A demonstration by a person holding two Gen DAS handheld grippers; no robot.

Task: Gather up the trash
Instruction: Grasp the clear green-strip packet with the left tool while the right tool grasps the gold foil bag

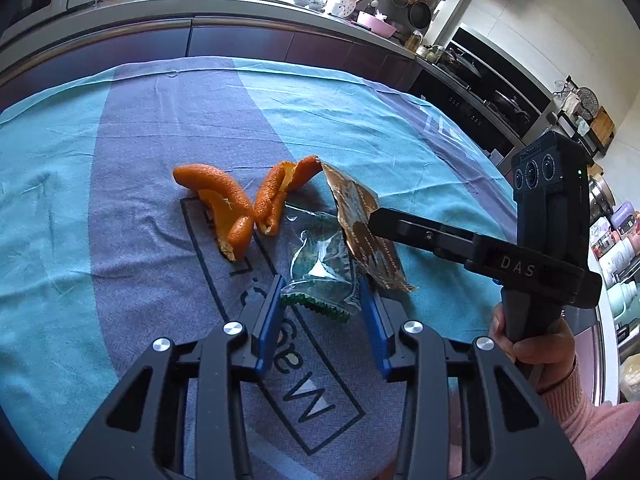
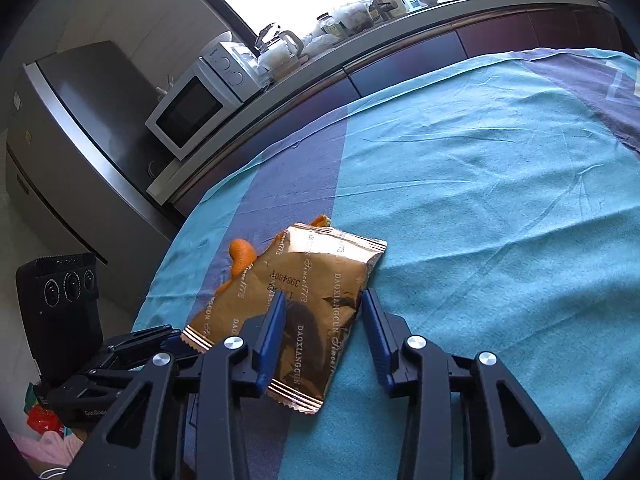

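Our left fingers (image 1: 276, 312) stand partly apart on either side of the crumpled clear plastic wrapper with the green zigzag edge (image 1: 320, 276); the blue pads sit at its two edges, but we cannot tell whether they press it yet. Our right fingers (image 2: 370, 320) straddle the shiny copper-gold foil snack packet (image 2: 304, 296), and from the left wrist view the packet looks tilted up off the cloth with the right gripper (image 1: 374, 216) at its edge, so we judge it pinched or very nearly so.

Both wrappers lie touching, the gold one leaning over the clear one, on the bench under the teal and grey-blue cloth (image 1: 120, 140). Two curled pieces of orange peel (image 1: 224, 208) lie just beyond them.

To do this step well, we close on each wrapper where it is thickest and crumpled, not on a slippery flat edge. We keep the pads off the cloth so it does not lift too. We raise the gold packet first, since it overlaps the clear one.
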